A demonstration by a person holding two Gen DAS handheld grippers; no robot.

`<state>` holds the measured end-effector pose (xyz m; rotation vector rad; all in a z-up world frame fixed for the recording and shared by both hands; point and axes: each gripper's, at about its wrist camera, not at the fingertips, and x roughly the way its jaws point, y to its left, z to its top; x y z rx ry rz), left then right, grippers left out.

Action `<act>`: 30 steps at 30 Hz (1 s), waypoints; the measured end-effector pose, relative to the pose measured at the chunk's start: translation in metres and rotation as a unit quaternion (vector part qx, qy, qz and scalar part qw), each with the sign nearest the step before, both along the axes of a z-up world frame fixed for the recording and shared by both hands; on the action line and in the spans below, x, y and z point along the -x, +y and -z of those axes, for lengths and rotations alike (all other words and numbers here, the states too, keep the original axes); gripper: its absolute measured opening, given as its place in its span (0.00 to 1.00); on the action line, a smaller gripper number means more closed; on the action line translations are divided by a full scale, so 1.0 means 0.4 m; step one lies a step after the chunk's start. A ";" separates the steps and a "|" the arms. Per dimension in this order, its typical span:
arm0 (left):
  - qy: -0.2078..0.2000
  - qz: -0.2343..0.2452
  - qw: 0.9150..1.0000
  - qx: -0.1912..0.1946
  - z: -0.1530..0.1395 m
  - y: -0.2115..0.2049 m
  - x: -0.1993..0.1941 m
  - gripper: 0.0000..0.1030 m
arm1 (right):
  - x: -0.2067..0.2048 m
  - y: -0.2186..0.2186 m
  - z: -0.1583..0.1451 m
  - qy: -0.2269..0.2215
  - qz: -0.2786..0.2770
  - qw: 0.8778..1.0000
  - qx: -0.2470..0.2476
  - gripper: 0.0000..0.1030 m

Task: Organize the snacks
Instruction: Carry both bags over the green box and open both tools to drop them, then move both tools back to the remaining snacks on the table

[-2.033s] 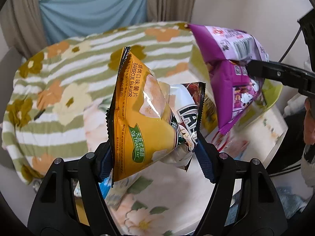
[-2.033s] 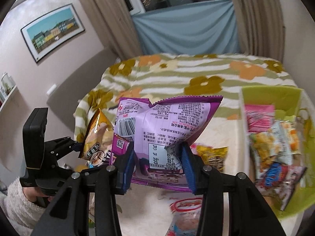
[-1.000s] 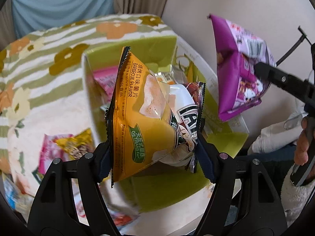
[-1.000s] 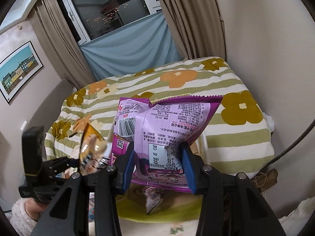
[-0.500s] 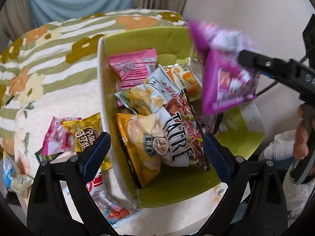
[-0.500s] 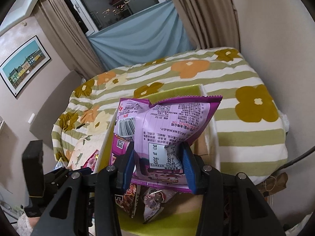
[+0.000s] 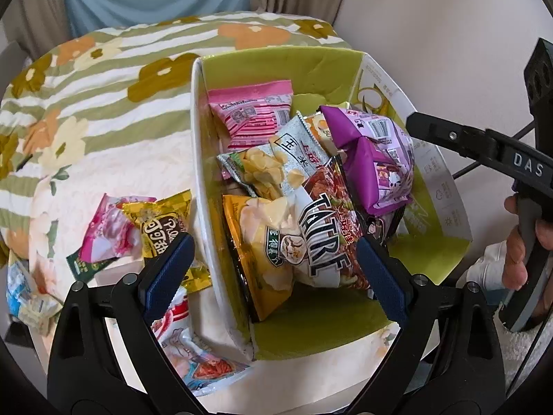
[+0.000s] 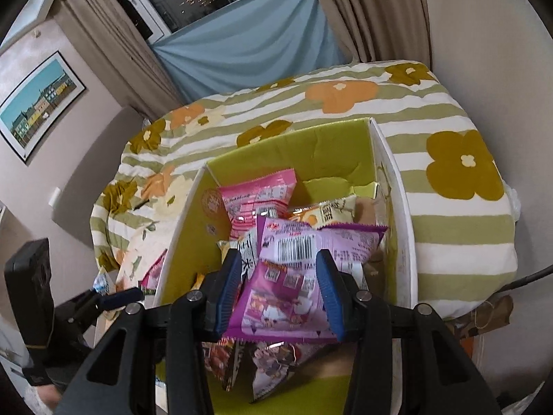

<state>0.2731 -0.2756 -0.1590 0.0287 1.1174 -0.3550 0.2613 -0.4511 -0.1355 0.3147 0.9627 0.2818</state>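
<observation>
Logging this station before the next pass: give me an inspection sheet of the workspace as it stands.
Surface: flowered striped cloth under everything.
Job's things: green box holds a pink packet, a corn-chip bag, the yellow chip bag and the red-and-white bag. The purple bag hangs low over the box.
Clutter: several loose packets lie on the cloth beside the box.
Grippers: left gripper open and empty above the box; right gripper shut on the purple bag.
Cables: a dark cable at the right edge of the right wrist view.
Surroundings: window with curtains, blue sheet, framed picture.
</observation>
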 end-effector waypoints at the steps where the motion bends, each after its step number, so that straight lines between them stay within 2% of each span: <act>1: -0.005 -0.001 1.000 0.001 -0.010 0.004 0.005 0.91 | 0.008 0.001 -0.006 -0.002 0.000 1.000 0.003 0.40; 9: -0.049 -0.028 0.998 0.009 -0.114 0.058 0.057 0.91 | 0.072 0.028 -0.105 -0.040 -0.006 0.999 0.029 0.40; 10: -0.054 -0.034 0.998 0.009 -0.127 0.069 0.067 0.91 | 0.078 0.034 -0.117 -0.045 -0.008 0.998 0.031 0.46; 13: -0.068 -0.052 0.996 0.005 -0.156 0.111 0.100 0.91 | 0.097 0.061 -0.150 -0.063 -0.017 0.997 0.037 0.74; 14: -0.072 -0.061 0.996 0.003 -0.166 0.129 0.115 0.91 | 0.102 0.070 -0.157 -0.068 -0.019 0.997 0.037 0.79; 18: -0.081 -0.098 0.992 -0.003 -0.188 0.213 0.171 0.91 | 0.125 0.116 -0.175 -0.086 -0.039 0.995 0.040 0.84; 20: -0.082 -0.117 0.990 -0.003 -0.194 0.260 0.195 0.91 | 0.137 0.150 -0.177 -0.093 -0.052 0.994 0.041 0.94; 22: -0.083 -0.138 0.987 0.001 -0.196 0.315 0.219 0.91 | 0.150 0.181 -0.180 -0.103 -0.059 0.992 0.037 0.97; 26: -0.079 -0.178 0.981 0.013 -0.186 0.453 0.265 0.91 | 0.180 0.260 -0.182 -0.118 -0.072 0.990 0.038 0.98; 30: -0.077 -0.204 0.976 0.001 -0.176 0.572 0.297 0.91 | 0.210 0.342 -0.180 -0.127 -0.085 0.988 0.032 0.99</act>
